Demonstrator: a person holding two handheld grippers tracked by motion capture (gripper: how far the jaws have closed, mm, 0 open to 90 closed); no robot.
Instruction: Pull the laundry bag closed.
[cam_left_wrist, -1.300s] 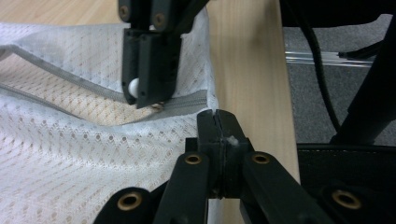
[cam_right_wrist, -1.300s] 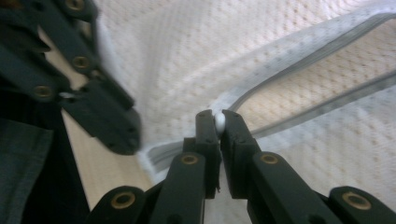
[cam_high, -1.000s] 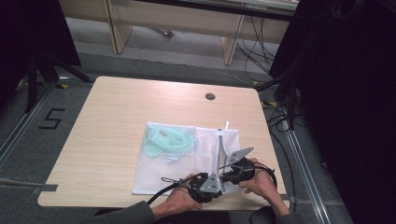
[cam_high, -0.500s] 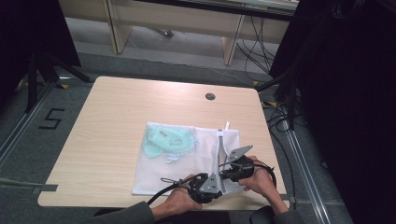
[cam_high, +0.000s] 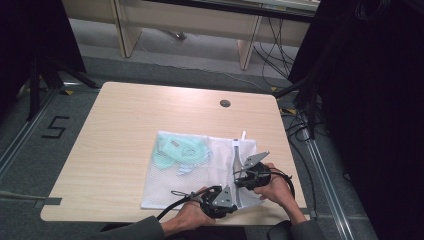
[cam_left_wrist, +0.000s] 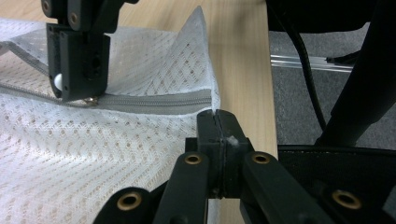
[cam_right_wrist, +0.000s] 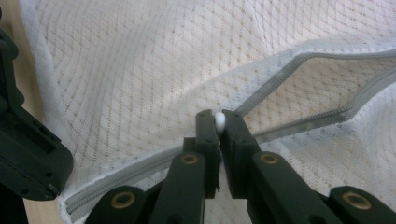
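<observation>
A white mesh zip bag (cam_high: 200, 175) lies flat at the table's near right, with a mint-green garment (cam_high: 177, 150) inside it. Its grey zipper (cam_high: 236, 155) runs along the bag's right edge. My right gripper (cam_right_wrist: 219, 116) is shut on the zipper's small white pull (cam_right_wrist: 219, 122); beyond it the zipper (cam_right_wrist: 299, 88) gapes open. My left gripper (cam_left_wrist: 218, 116) is shut on the bag's fabric just at the closed end of the zipper (cam_left_wrist: 154, 100). In the left gripper view the right gripper (cam_left_wrist: 79, 56) stands over the zipper line. Both grippers (cam_high: 231, 199) (cam_high: 241, 179) sit close together at the bag's near right corner.
The wooden table (cam_high: 125, 130) has a round cable hole (cam_high: 225, 103) at the back right. Its right edge (cam_left_wrist: 261, 70) runs close beside the grippers, with grey floor and cables beyond. A shelf unit (cam_high: 190, 25) stands behind the table.
</observation>
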